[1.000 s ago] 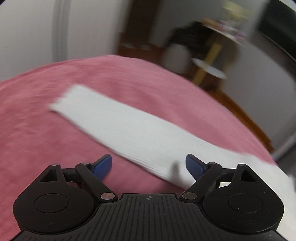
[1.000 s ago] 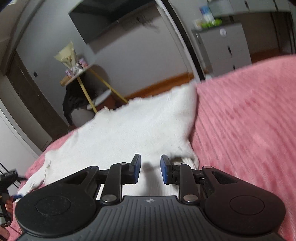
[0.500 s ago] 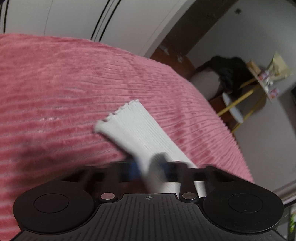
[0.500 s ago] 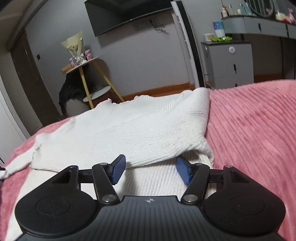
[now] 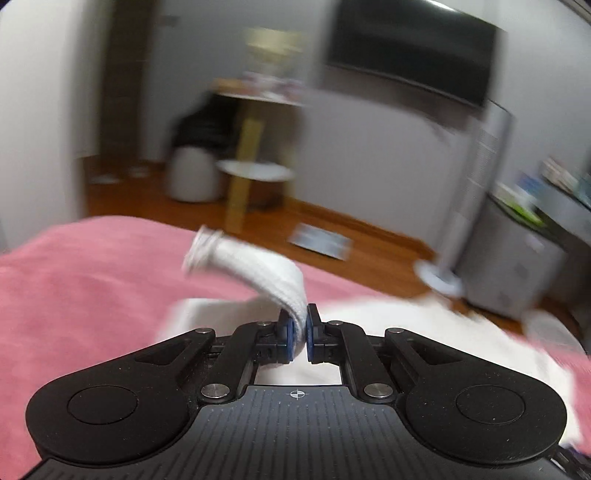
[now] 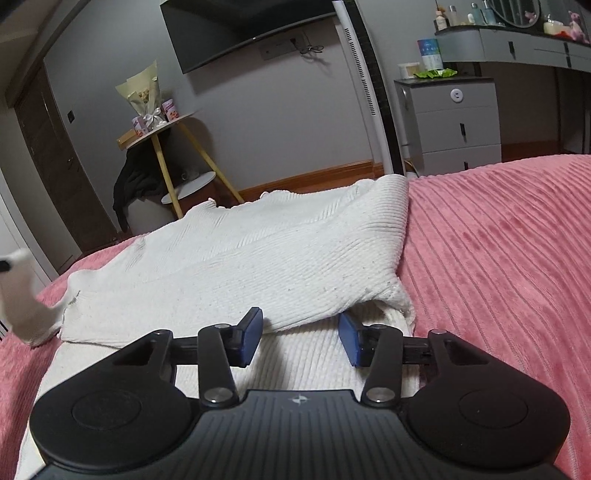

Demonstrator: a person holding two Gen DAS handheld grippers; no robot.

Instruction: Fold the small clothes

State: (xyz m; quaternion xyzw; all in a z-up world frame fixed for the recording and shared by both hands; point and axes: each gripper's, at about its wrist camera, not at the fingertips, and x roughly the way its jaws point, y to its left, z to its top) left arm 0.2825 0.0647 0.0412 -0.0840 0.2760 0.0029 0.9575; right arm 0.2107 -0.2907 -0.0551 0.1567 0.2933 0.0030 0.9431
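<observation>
Here, the left tongs (image 5: 299, 330) pinch the white ribbed sleeve (image 5: 258, 267) of the cream knitted sweater (image 6: 258, 254) on the pink ribbed bedspread (image 6: 498, 240); the right tongs (image 6: 301, 338), closing, straddle its folded edge without pressing.

Sweater (image 6: 258, 258): white ribbed knit cloth, matt, with fine dark flecks; its sleeve (image 5: 258, 266) shows the same ribbed knit.

Bedspread (image 6: 498, 251): pink plush cloth, corded in raised stripes, soft nap, slight sheen.

Right gripper (image 6: 301, 338): black matt plastic body, fine grooves on the housing at 6 o'clock; bright metal rivets at the link joints; blue pads (image 6: 253, 334), smooth and rubbery in look.

Left gripper (image 5: 299, 332): same black matt plastic, metal rivets, blue pads.

Floor (image 5: 147, 192): wood, orange-brown, moderate gloss.

Side table (image 6: 159, 129): pale wood top and legs.

Drawer unit (image 6: 458, 122): grey, smooth satin finish.

Television (image 6: 236, 29): glossy dark screen at 12 o'clock.
</observation>
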